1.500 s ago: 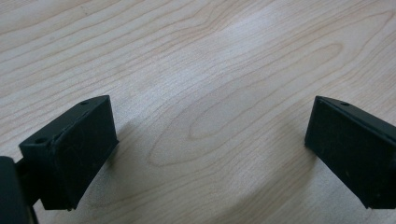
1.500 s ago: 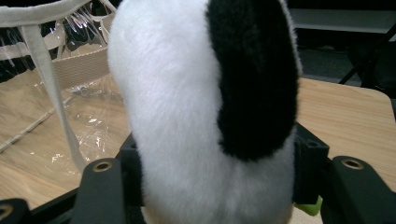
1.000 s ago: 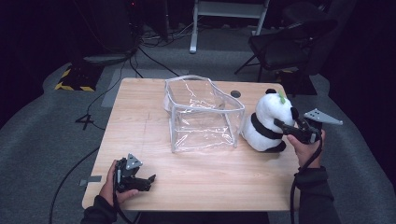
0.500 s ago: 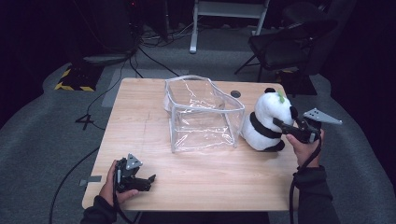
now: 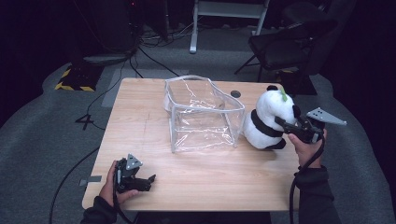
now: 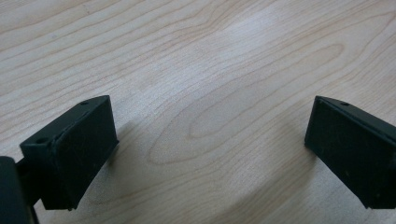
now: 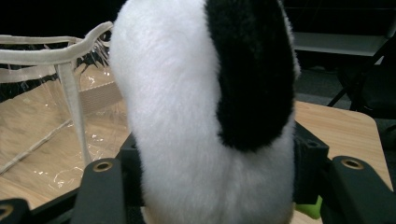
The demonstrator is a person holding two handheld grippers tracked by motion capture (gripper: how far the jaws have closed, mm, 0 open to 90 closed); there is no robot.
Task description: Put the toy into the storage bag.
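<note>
A black-and-white panda plush point(image 5: 265, 116) sits upright on the wooden table point(image 5: 140, 116), touching the right side of a clear plastic bag point(image 5: 201, 116) with white trim. My right gripper point(image 5: 281, 122) comes in from the right and is shut on the panda's body. In the right gripper view the plush point(image 7: 196, 102) bulges between both jaws, with the bag point(image 7: 60, 93) behind it at left. My left gripper point(image 5: 148, 179) lies on the table near the front left corner. Its jaws point(image 6: 210, 144) stand wide open over bare wood.
A small black disc point(image 5: 236, 94) is set into the tabletop behind the bag. A dark chair point(image 5: 289, 46) stands beyond the table at the back right. Cables and a yellow-and-black striped block point(image 5: 74, 79) lie on the floor at the left.
</note>
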